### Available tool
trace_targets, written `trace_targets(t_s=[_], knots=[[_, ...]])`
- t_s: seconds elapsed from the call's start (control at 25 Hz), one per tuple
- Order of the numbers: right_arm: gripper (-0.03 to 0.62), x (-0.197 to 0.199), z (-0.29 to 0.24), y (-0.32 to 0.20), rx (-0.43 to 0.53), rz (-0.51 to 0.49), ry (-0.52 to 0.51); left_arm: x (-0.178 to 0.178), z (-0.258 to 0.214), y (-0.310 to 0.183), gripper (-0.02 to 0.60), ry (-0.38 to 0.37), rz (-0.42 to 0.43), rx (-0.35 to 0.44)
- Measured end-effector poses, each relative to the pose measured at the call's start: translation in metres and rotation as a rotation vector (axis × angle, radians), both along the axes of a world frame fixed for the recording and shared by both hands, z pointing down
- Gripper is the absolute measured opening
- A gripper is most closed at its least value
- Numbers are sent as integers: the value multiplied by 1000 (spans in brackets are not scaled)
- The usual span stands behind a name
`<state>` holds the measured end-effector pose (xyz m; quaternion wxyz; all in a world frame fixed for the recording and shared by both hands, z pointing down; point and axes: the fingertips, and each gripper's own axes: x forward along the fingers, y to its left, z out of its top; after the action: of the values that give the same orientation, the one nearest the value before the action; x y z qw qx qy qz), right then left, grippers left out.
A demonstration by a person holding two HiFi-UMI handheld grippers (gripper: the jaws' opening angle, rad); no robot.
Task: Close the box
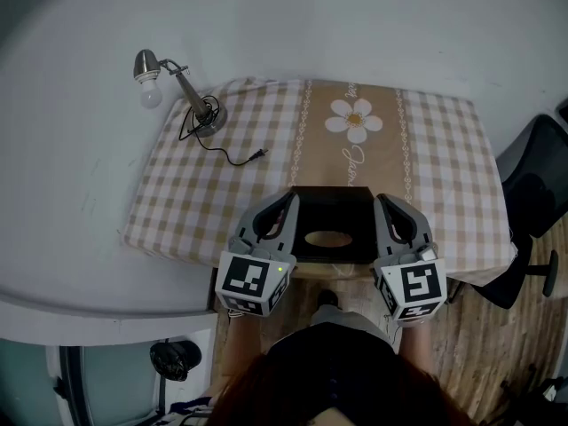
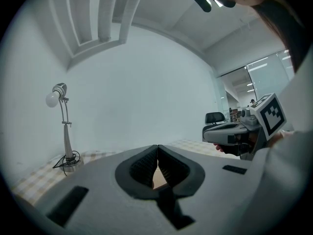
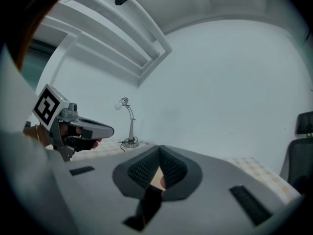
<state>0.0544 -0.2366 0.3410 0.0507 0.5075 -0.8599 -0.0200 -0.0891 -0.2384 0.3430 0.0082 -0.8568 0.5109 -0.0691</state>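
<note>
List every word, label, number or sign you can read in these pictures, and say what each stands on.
Tablecloth, tan stripe below the daisy: cursive writing, too small to read.
Left marker cube and right marker cube: black-and-white square patterns, no words.
Black box: no print visible.
Nothing reads clearly enough to quote.

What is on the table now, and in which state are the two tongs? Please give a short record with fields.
surface: table under a checked cloth
box: black box at the near edge, oval opening on top
left tongs: jaws together, holding nothing, by the box's left side
right tongs: jaws together, holding nothing, by the box's right side
contact with box: cannot tell
other: desk lamp at the far left corner, cord on the cloth
</note>
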Motion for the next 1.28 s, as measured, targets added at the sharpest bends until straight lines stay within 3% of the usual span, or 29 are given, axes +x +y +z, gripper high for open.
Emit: trace_targets(t_s=[0.68, 1.28], knots=[[17, 27, 31, -47, -68, 12, 25, -24, 28, -37, 26, 17, -67, -78], [17, 32, 83, -81, -256, -6, 42, -54, 66, -64, 26, 0, -85, -195]])
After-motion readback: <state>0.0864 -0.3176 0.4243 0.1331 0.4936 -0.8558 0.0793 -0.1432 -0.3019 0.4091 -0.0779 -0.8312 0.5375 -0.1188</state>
